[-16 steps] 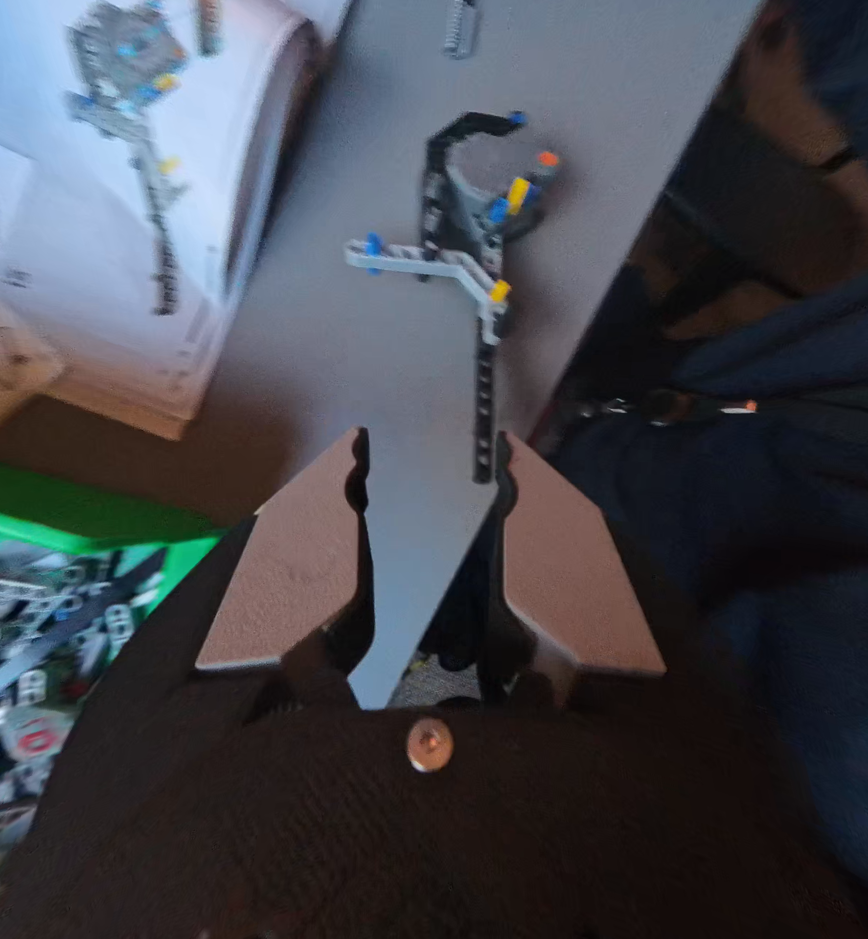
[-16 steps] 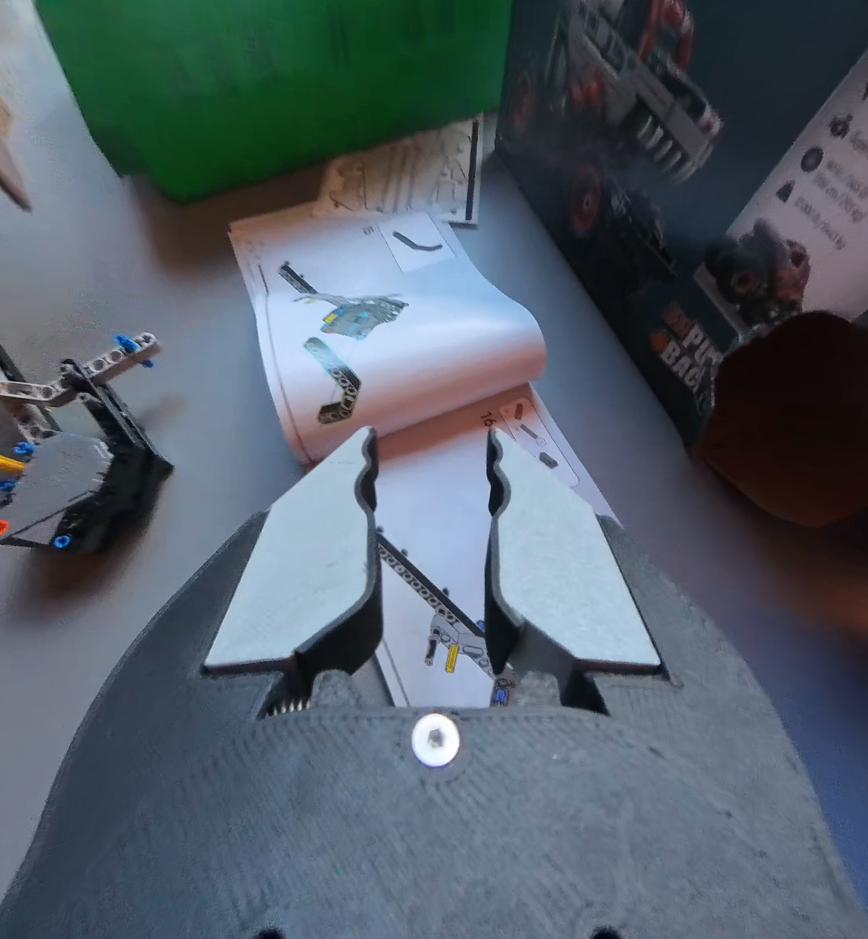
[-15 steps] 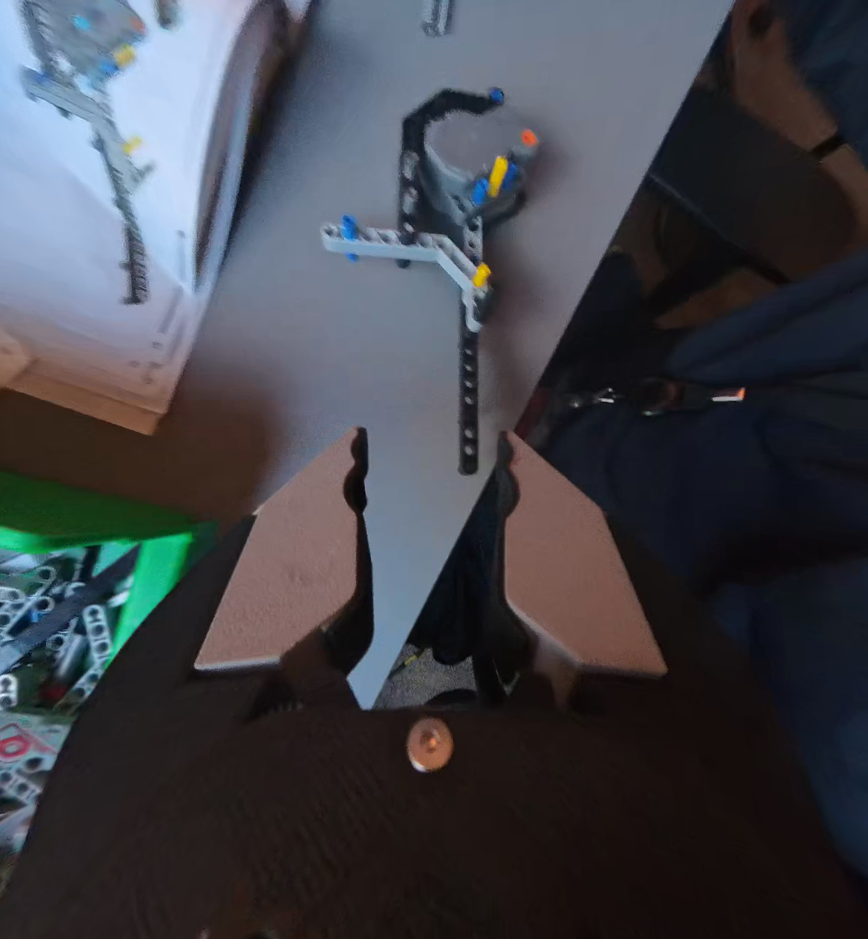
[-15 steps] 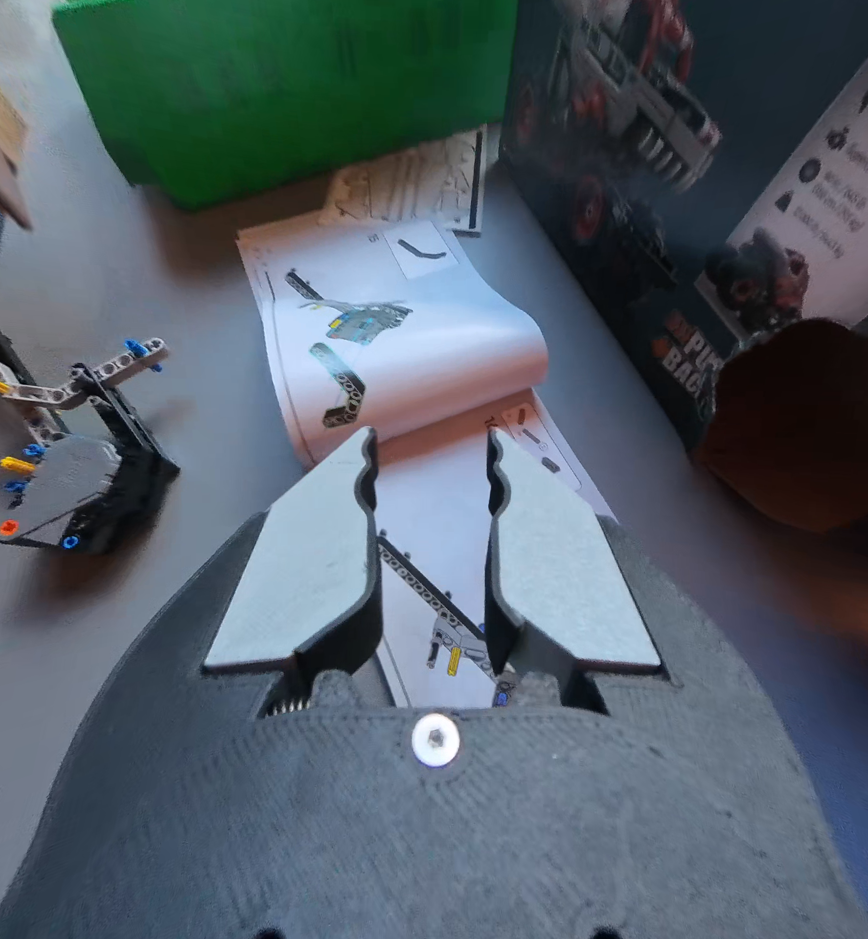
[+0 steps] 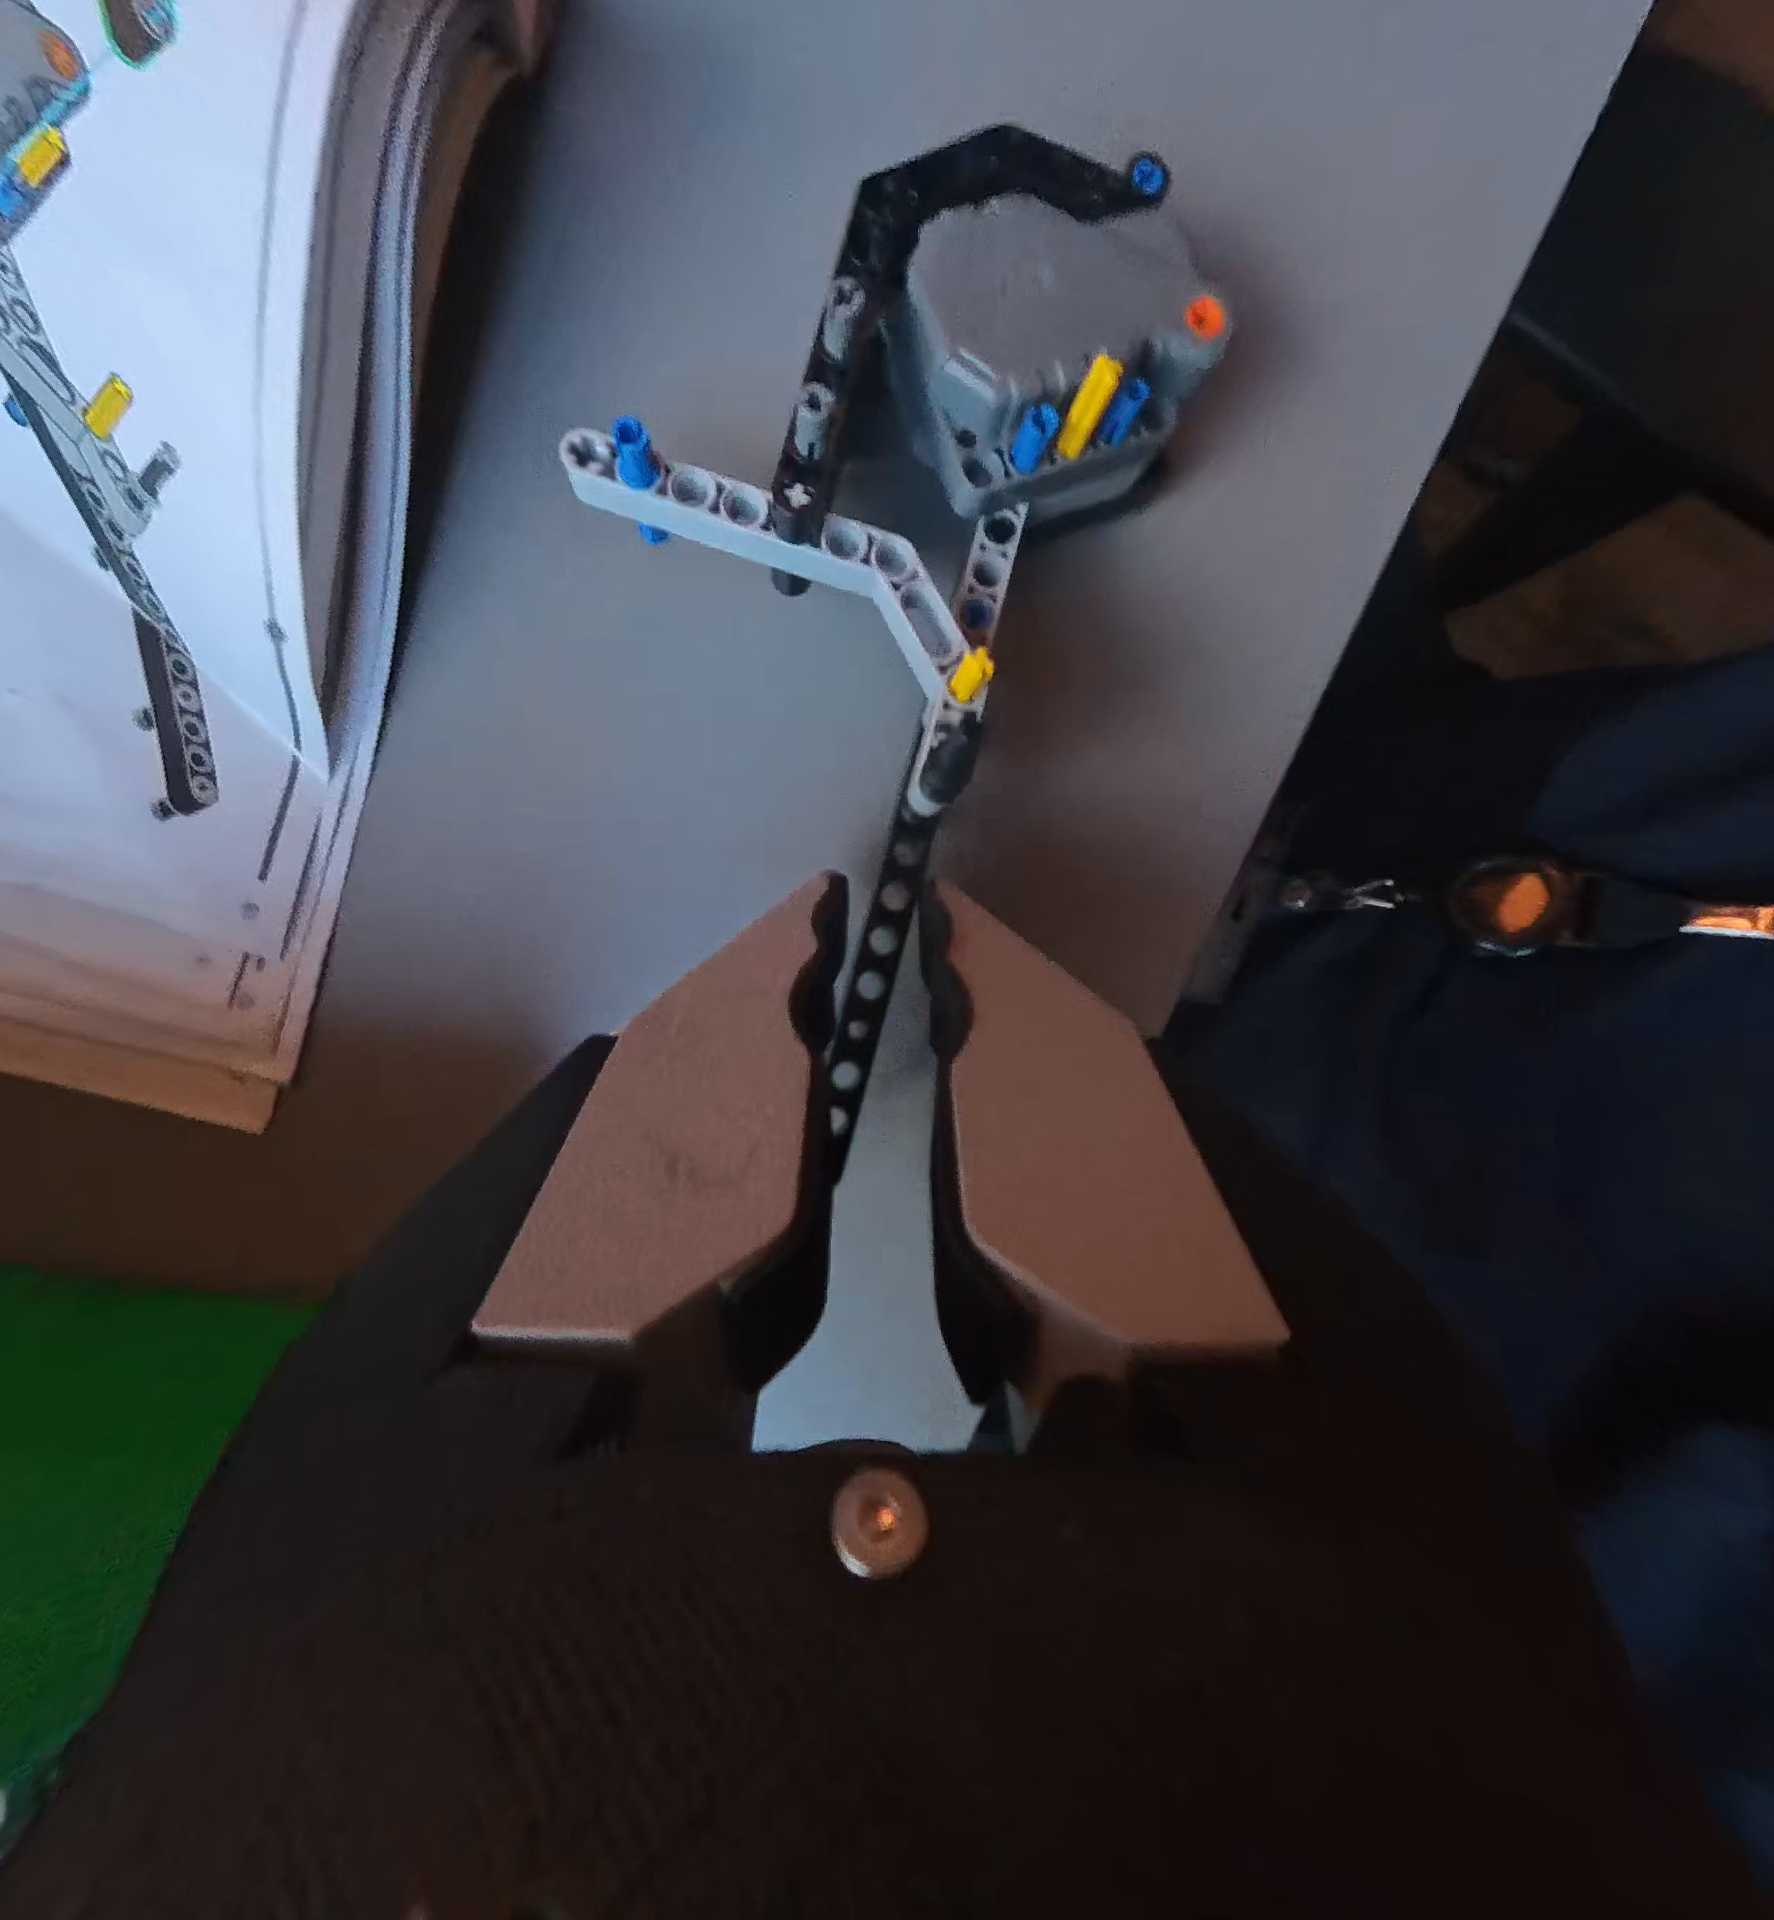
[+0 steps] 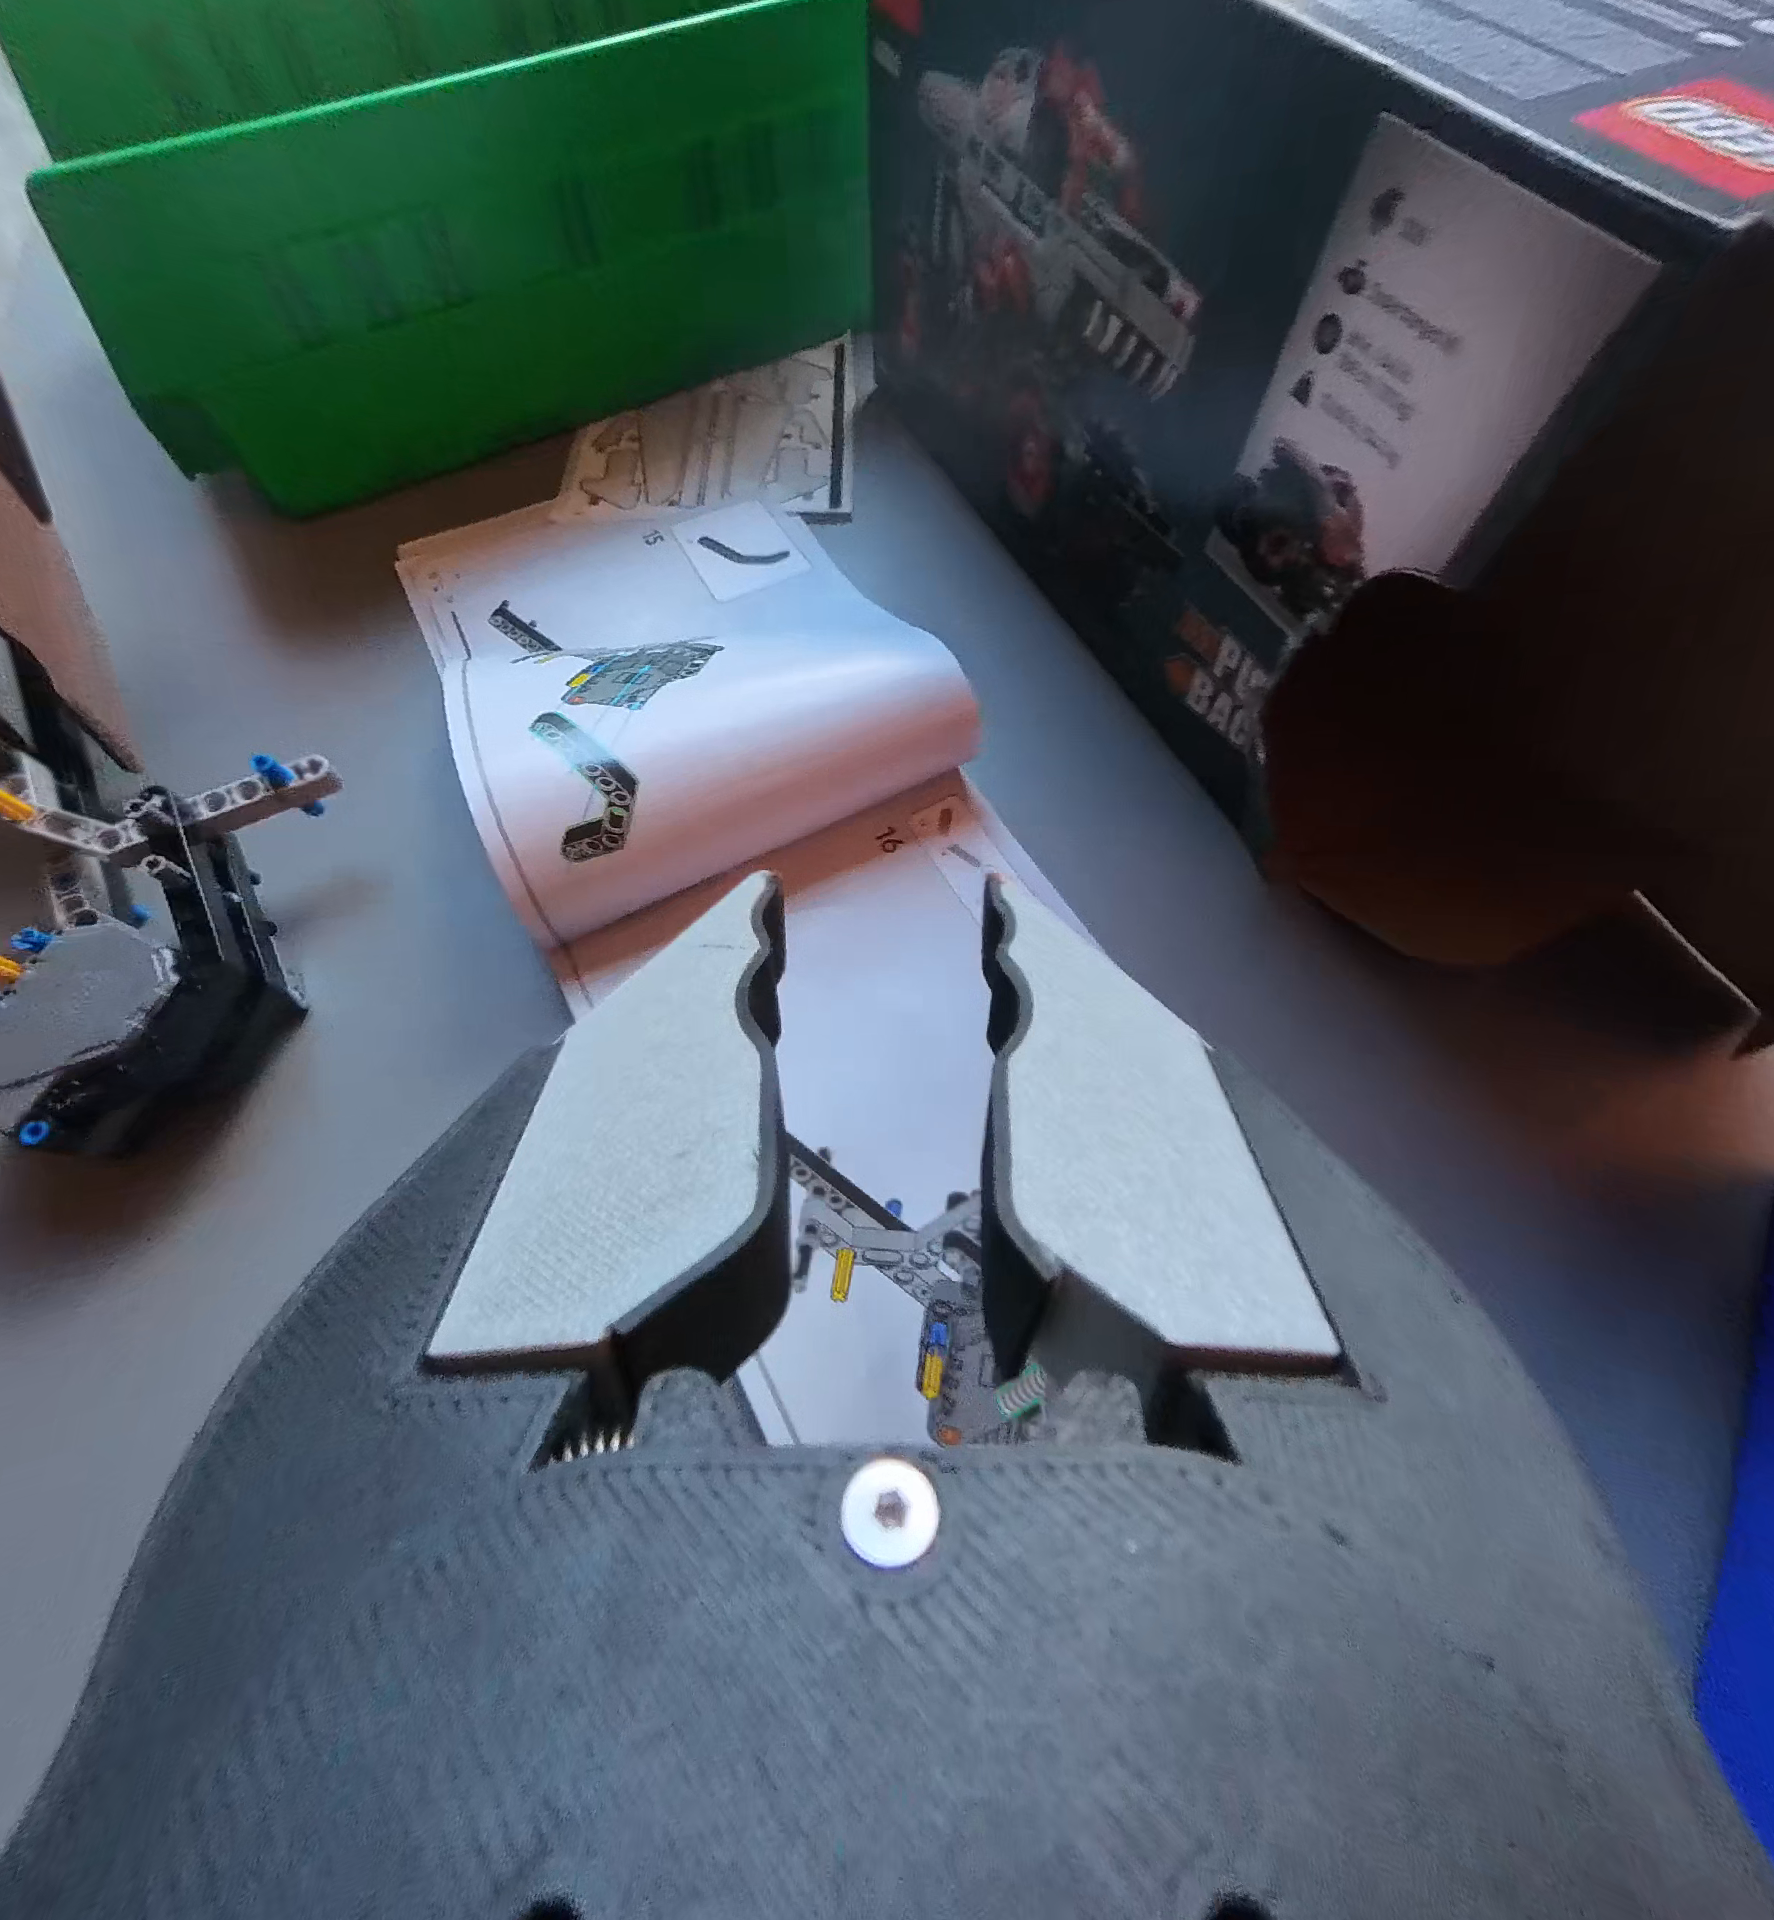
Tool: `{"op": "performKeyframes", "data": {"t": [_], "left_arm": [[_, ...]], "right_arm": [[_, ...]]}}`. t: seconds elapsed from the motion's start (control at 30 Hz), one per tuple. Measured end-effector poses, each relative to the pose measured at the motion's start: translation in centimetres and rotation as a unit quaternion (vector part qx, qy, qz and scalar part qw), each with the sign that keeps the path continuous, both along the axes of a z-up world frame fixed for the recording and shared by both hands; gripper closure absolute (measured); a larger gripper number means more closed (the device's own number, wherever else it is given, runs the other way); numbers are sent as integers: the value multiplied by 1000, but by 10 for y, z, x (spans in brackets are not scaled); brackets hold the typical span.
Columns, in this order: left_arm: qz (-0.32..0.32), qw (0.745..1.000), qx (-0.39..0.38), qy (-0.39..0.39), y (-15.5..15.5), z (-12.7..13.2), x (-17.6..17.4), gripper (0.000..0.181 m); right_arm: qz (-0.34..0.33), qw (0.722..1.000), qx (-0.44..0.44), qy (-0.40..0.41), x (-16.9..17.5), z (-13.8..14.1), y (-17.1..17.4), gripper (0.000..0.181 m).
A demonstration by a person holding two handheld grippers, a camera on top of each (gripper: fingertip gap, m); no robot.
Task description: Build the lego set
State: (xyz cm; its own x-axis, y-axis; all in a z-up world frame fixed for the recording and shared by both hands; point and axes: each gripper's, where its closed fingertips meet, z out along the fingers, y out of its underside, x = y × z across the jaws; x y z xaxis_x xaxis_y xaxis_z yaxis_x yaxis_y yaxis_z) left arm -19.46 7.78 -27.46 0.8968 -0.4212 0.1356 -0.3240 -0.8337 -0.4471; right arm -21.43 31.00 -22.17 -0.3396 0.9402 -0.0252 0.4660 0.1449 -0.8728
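Your left gripper (image 5: 881, 940) straddles, unclamped, the long black perforated beam (image 5: 878, 977) of the partial grey-and-black plastic assembly (image 5: 976, 416); your right gripper (image 6: 883, 935) gapes empty; most building remains.

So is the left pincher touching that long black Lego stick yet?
Cannot tell. In the left wrist view the black beam lies between the left gripper fingers, beside one, but no clear contact or gap shows.

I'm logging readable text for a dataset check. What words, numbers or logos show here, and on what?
I don't copy out writing; here is where it stands.
Set box: red logo patch on top, large lettering low on its face, blurred lines on a white panel.
Instruction booklet: step numbers on both open pages.
Sheet behind it: drawings only, too small to tell.
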Motion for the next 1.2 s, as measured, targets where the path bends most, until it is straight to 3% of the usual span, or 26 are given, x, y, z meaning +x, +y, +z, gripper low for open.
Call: {"op": "performKeyframes", "data": {"t": [0.03, 0.43, 0.5, 0.7, 0.8, 0.93, 1.1, 1.2], "left_arm": [[2, 1000, 1, -6, 4, 0, 0, 172], [22, 999, 20, -27, 26, 3, -2, 174], [20, 999, 31, -38, 26, 11, -1, 162], [37, 995, 94, -23, 12, 53, -25, 150], [71, 987, 145, 7, 7, 86, -58, 147], [144, 972, 178, 53, -4, 120, -128, 148], [240, 952, 135, 132, -34, 127, -232, 144], [258, 955, 109, 93, -38, 118, -260, 142]], "right_arm": [[-3, 1000, -4, 3, 1, 2, 3, 146], [-9, 1000, 2, -11, -1, -13, 10, 148], [-10, 1000, 3, -12, -2, -15, 10, 148], [-13, 1000, 3, 1, -4, -14, 11, 147], [-14, 1000, 2, 8, -6, -14, 11, 147], [-14, 1000, 4, 3, -8, -19, 10, 147], [-12, 1000, 13, 5, -9, -18, 8, 147], [-14, 1000, 15, 9, -9, -18, 9, 147]]}}
